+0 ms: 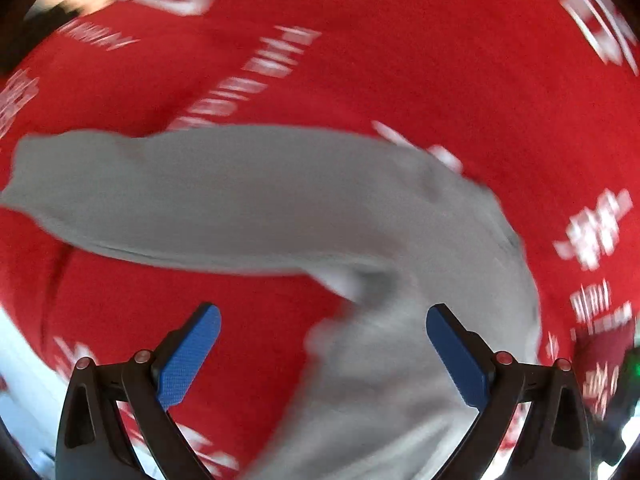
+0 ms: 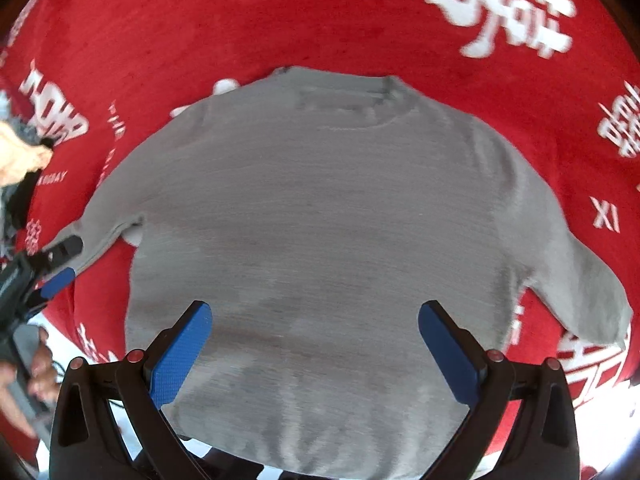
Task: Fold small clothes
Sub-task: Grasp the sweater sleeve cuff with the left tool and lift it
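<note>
A small grey long-sleeved sweater [image 2: 320,216] lies flat on a red cloth, collar at the far end, sleeves spread to both sides. My right gripper [image 2: 316,320] is open and empty, hovering over the sweater's lower body. In the left wrist view, blurred by motion, the grey sleeve [image 1: 224,196] stretches to the left and the sweater's side runs under my left gripper [image 1: 324,320], which is open and empty. The left gripper also shows in the right wrist view [image 2: 60,264], next to the left sleeve's cuff.
The red cloth [image 2: 240,32] with white printed characters covers the surface all around the sweater. A person's hand [image 2: 36,376] holds the left gripper at the left edge. A white strip [image 1: 16,360] shows past the cloth's near edge.
</note>
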